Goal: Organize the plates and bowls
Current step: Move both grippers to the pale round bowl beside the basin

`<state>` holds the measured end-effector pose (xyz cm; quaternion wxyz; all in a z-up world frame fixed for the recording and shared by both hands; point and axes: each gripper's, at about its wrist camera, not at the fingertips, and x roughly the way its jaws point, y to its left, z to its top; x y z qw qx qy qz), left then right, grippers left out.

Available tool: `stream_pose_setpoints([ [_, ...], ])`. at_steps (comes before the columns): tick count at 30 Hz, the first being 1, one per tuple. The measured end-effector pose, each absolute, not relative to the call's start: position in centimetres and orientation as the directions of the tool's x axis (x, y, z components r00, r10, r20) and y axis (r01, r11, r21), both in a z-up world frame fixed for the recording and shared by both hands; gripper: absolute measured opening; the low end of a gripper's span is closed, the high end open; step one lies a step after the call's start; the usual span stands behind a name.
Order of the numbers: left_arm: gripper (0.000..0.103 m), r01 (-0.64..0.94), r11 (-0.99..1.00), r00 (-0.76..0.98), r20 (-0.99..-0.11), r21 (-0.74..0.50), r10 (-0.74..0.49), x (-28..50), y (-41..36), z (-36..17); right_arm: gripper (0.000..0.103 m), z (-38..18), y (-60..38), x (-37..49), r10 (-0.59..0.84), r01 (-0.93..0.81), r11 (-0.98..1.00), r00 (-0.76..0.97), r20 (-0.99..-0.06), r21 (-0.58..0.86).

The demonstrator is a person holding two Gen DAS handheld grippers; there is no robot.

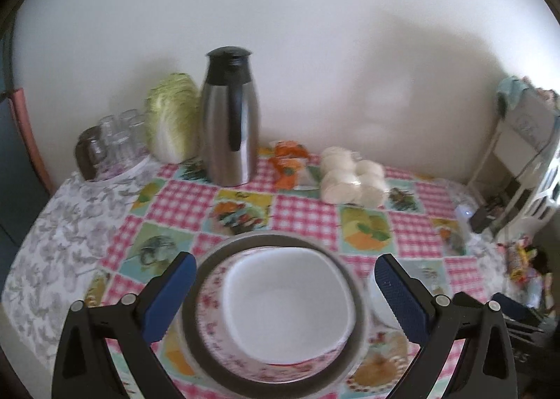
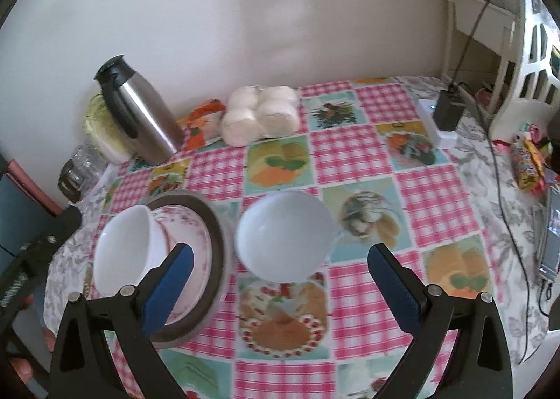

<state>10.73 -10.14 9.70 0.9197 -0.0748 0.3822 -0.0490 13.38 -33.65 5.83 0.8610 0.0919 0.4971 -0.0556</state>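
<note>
Two bowls sit on the counter (image 2: 357,157): one bowl (image 1: 288,304) stacked on a flowered plate (image 1: 217,315) inside a dark plate (image 1: 190,297), another bowl (image 2: 285,236) beside it. My left hand-held gripper (image 1: 280,297) and right hand-held gripper (image 2: 280,288) are both spread wide, grasping nothing.

A: Quick tally, then. Bowls?
B: Two white bowls: one (image 2: 129,252) on the stack, one (image 2: 285,234) alone on the cloth.
A: Plates?
B: Two, a floral plate (image 2: 189,234) over a dark-rimmed plate (image 2: 218,245).
A: Further back?
B: One steel thermos (image 1: 229,119), one cabbage (image 1: 173,119), one pack of white rolls (image 1: 350,175). Four rolls show; I can't tell if more hide behind.
A: Glasses?
B: A cluster of drinking glasses (image 1: 119,136), too blurred to count.
</note>
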Motion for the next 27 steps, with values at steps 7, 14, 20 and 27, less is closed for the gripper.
stream_pose_setpoints([
  [7,0.103,0.106,0.986,0.696,-0.699,-0.127,-0.165,10.7,-14.3,9.5,0.1,5.4,-36.8,12.9,-0.063,0.242,0.968,0.471,-0.88,0.06],
  [14,0.103,0.109,0.988,0.661,-0.735,-0.107,-0.152,11.5,-17.3,8.3,0.1,4.5,-39.7,12.7,-0.108,0.304,0.952,0.433,-0.895,0.033],
  [20,0.103,0.127,0.986,0.606,-0.778,-0.112,-0.166,12.8,-19.5,7.2,0.1,3.5,-41.2,13.1,-0.13,0.334,0.943,0.406,-0.905,0.015],
  [27,0.103,0.165,0.98,0.588,-0.786,-0.112,-0.189,14.1,-21.6,6.9,0.1,2.3,-41.7,13.7,-0.167,0.333,0.942,0.38,-0.91,-0.034],
])
